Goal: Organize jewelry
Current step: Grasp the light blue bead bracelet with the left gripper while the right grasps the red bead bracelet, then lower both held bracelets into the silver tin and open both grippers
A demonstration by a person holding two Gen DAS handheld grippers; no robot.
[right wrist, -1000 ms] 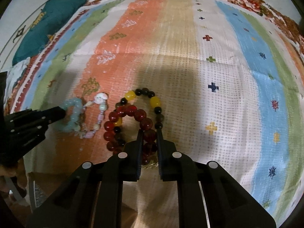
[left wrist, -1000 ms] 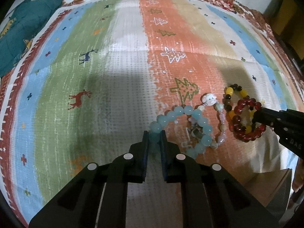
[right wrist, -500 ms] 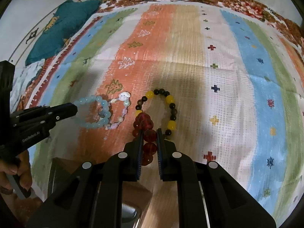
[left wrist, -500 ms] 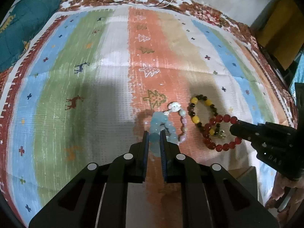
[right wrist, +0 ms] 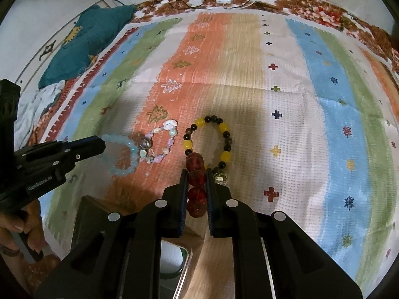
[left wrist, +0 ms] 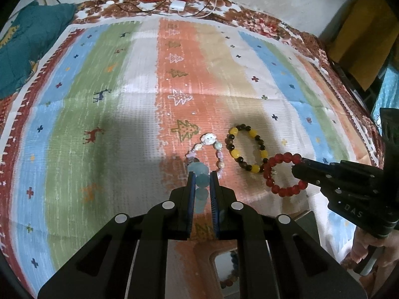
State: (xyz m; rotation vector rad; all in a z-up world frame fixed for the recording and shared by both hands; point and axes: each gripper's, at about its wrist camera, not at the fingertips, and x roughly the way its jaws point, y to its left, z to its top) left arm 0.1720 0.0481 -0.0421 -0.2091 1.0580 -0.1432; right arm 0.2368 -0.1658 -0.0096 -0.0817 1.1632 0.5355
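1. Striped cloth with tree and deer motifs covers the surface; in the left wrist view the left gripper pinches the pale blue bracelet at centre, lifted, while the yellow-and-dark bracelet lies at 2 o'clock
2. Right wrist view: the right gripper clamps the red bracelet; a wooden box sits at 6 o'clock, so the step is likely carrying both there, and lowering them in comes next
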